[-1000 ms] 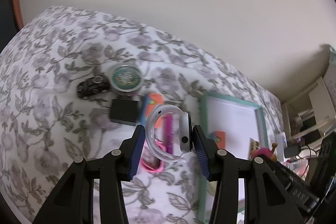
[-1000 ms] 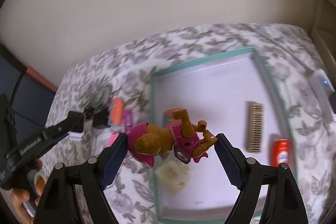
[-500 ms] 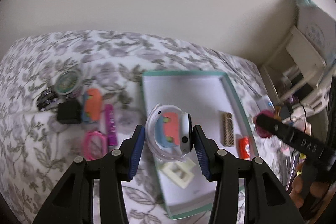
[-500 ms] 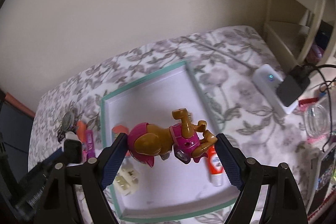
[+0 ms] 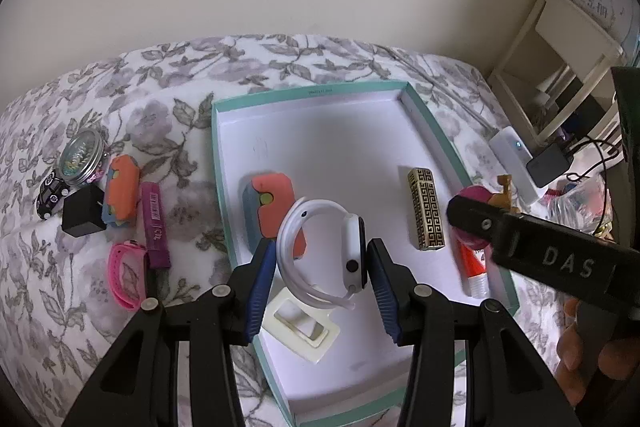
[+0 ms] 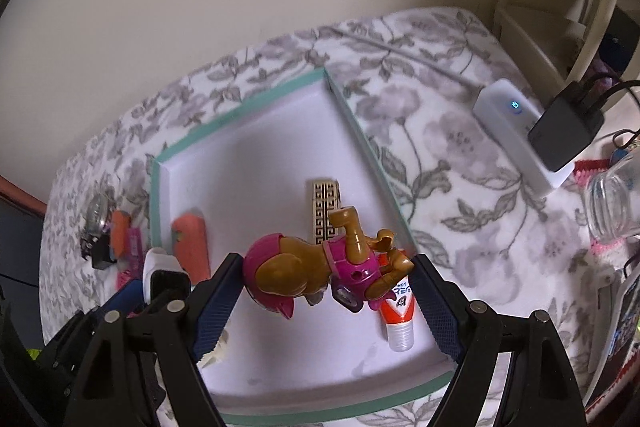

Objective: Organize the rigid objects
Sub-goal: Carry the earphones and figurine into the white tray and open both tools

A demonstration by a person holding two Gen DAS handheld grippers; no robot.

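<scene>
**Both tongs loaded above the teal-rimmed box**

A bed with a grey floral cover (image 5: 168, 131) carries a shallow white cardboard box with a teal rim (image 5: 308, 91) near its right edge. The left tongs (image 5: 322, 259) are clamped on a white smartwatch with a looped strap (image 5: 320, 251), held above the box's near-left corner. The right tongs (image 6: 326, 281) are clamped on a brown-and-pink plastic puppy figure (image 6: 320, 267), held over the box's near-right corner. Inside the box lie an orange-and-blue toy block (image 5: 270, 205), a gold bar with a black key pattern (image 5: 426, 213), a red-and-white tube (image 6: 398, 315) and a cream plastic frame (image 5: 302, 323). On the bedcover left of the box lie another orange block (image 5: 120, 191), a purple tube (image 5: 155, 219), a pink band (image 5: 126, 277), a black cube adapter (image 5: 83, 215), a round glitter tin (image 5: 82, 157) and a small black toy car (image 5: 50, 195).
</scene>
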